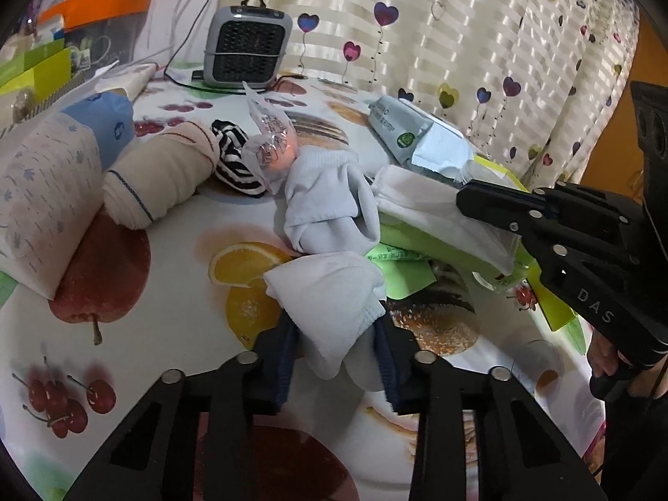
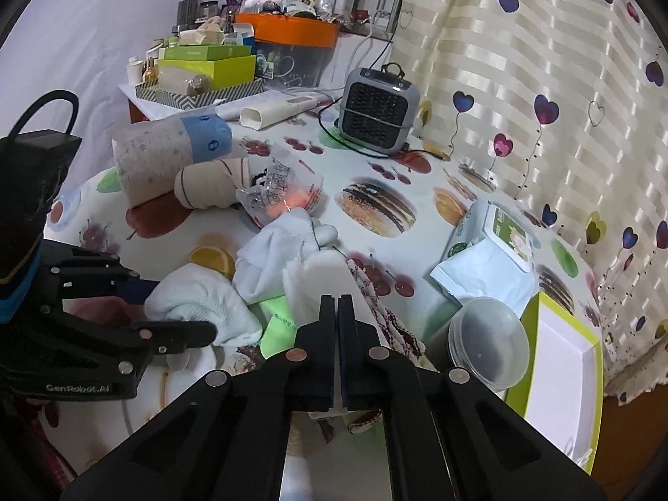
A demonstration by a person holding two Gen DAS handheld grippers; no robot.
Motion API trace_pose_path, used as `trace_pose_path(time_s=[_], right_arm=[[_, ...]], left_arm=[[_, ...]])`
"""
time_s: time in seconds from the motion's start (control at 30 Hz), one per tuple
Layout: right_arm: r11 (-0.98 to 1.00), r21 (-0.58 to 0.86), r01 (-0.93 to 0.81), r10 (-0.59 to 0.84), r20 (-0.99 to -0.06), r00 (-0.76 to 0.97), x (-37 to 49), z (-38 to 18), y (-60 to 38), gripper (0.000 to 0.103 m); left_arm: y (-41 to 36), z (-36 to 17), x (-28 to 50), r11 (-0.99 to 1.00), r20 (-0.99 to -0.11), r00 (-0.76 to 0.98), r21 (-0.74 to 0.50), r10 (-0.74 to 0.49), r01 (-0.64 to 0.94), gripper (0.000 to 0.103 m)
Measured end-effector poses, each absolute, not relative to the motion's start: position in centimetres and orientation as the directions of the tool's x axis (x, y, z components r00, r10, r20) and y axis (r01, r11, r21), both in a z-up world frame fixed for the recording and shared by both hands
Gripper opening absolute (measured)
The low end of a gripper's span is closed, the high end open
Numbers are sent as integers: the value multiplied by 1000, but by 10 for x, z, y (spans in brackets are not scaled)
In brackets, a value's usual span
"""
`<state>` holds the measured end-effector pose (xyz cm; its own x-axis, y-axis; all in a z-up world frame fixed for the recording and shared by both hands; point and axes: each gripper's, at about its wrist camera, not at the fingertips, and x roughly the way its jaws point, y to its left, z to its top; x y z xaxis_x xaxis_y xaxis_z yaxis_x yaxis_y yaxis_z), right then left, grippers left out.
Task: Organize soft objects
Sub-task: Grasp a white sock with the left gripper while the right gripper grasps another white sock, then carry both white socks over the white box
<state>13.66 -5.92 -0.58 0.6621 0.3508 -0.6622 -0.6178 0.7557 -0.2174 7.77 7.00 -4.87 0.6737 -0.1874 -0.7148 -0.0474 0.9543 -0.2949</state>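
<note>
In the left wrist view my left gripper (image 1: 336, 325) is shut on a balled pale grey sock (image 1: 325, 292), its blue pads pressing both sides. The right wrist view shows that same gripper (image 2: 183, 309) clasping the sock (image 2: 200, 304) at the left. A second pale sock (image 1: 330, 196) lies just beyond it. My right gripper (image 2: 337, 298) is shut, with a thin white edge pinched between its pads. This belongs to a folded white cloth (image 2: 317, 284). From the left wrist view, the right gripper (image 1: 465, 198) sits on that cloth (image 1: 417, 204).
On the fruit-print tablecloth (image 1: 167, 292) lie a beige rolled sock (image 1: 163, 183), a striped sock (image 1: 234, 158), a crinkled plastic bag (image 1: 271, 146) and a wrapped paper roll (image 1: 46, 192). A heater (image 1: 246, 46) stands at the back. A wipes pack (image 2: 492, 234), clear tub (image 2: 488, 342) and green box (image 2: 563, 359) sit right.
</note>
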Motion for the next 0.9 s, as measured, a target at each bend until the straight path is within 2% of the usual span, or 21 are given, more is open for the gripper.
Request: trace_pose_path(time_s=[0.17,0.57,0.9], right_arm=[[783,-185,-593,377,-618,690,131,10,-70,0],[811,-87,-579,436,-570,696,109,28,-85,0],[826,-47,-562,451,-544,708,84,35,-96,0]], left_arm=[[71,-42,73,957,-705,688,-286,-170,-56,24],[81,-6,46,958,-642,755,-277,-130,-71,24],[69,10,31,962,-625,769,-269,-133,-53,24]])
